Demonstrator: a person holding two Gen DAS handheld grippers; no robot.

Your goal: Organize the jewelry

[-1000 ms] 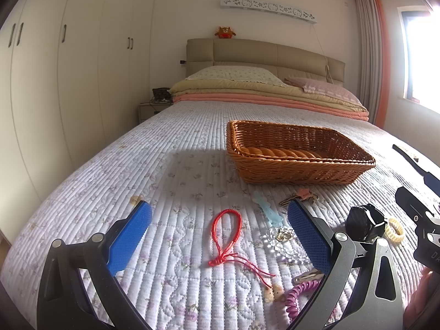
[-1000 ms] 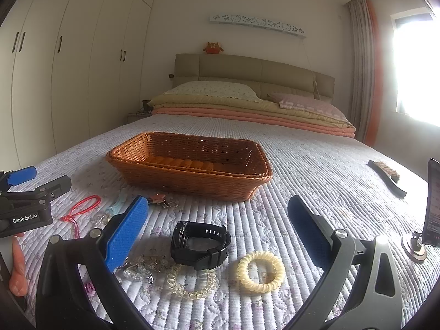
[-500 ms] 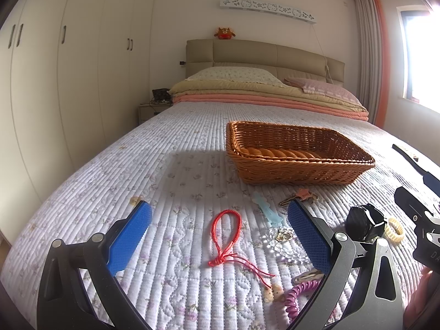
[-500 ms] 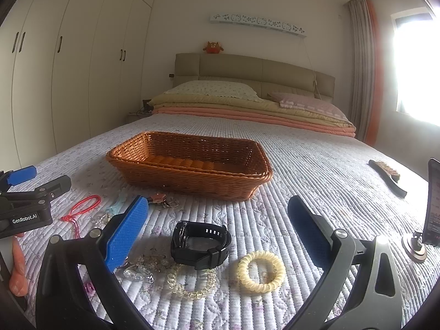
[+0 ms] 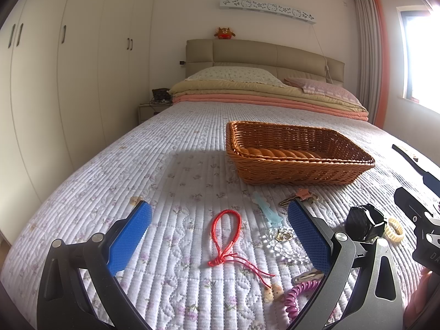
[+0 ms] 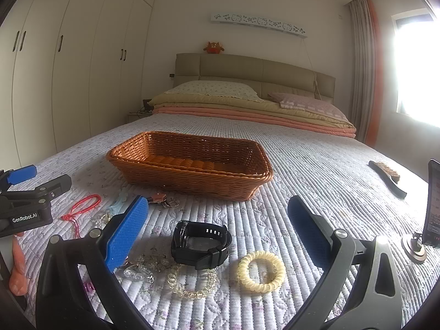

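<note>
A brown wicker basket [image 5: 297, 154] [image 6: 192, 165] stands on the quilted bed. My left gripper [image 5: 220, 233] is open and empty, low over a red cord bracelet [image 5: 225, 242] lying between its fingers. My right gripper [image 6: 217, 228] is open and empty above a black watch [image 6: 202, 244], a cream coil hair tie [image 6: 261, 271] and a clear bead bracelet [image 6: 189, 283]. A crystal chain [image 5: 280, 242], a light blue clip [image 5: 265, 210], a pink key charm [image 5: 302, 195] and a purple coil tie [image 5: 295, 297] lie nearby.
A dark brush [image 6: 387, 177] lies on the bed at the right. A phone on a stand [image 6: 431, 206] is at the right edge. Folded blankets and pillows [image 5: 261, 93] lie at the headboard. Wardrobes [image 5: 68, 82] line the left wall.
</note>
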